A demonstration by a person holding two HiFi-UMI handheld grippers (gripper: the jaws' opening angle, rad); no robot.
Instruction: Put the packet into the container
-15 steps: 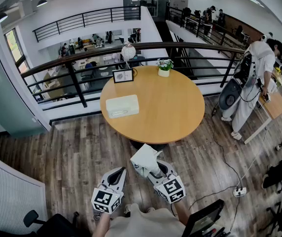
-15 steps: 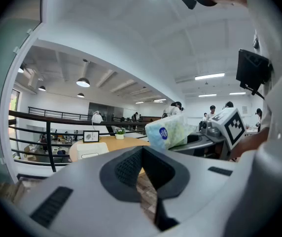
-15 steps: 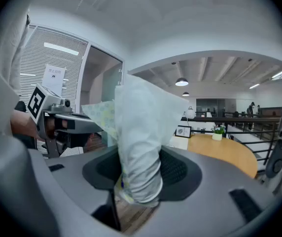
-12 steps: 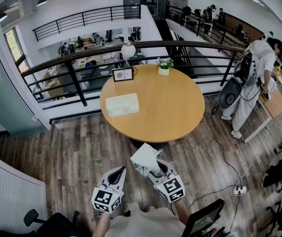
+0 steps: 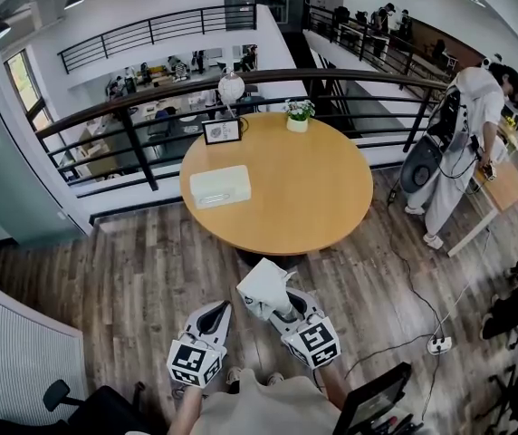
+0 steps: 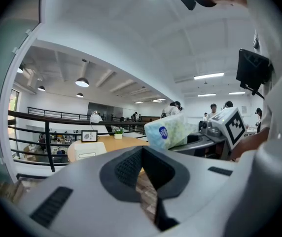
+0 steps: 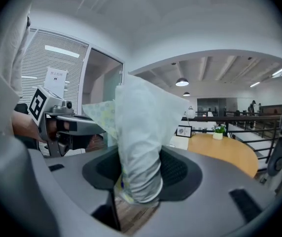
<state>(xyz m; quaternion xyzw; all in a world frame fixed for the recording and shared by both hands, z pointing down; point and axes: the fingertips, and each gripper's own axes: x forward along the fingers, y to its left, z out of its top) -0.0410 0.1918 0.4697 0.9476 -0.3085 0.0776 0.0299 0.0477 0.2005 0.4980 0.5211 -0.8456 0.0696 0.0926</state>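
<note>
Right gripper view, soft crumpled packet (image 7: 140, 132) squeezed, round wooden table (image 7: 226, 153)

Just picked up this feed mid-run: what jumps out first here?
A round wooden table fills the middle of the head view, with a white container on its left part. Nearer the camera, the right gripper is shut on a pale packet that sticks up from its jaws, and the left gripper beside it is shut and empty. A person in white stands at the far right.
</note>
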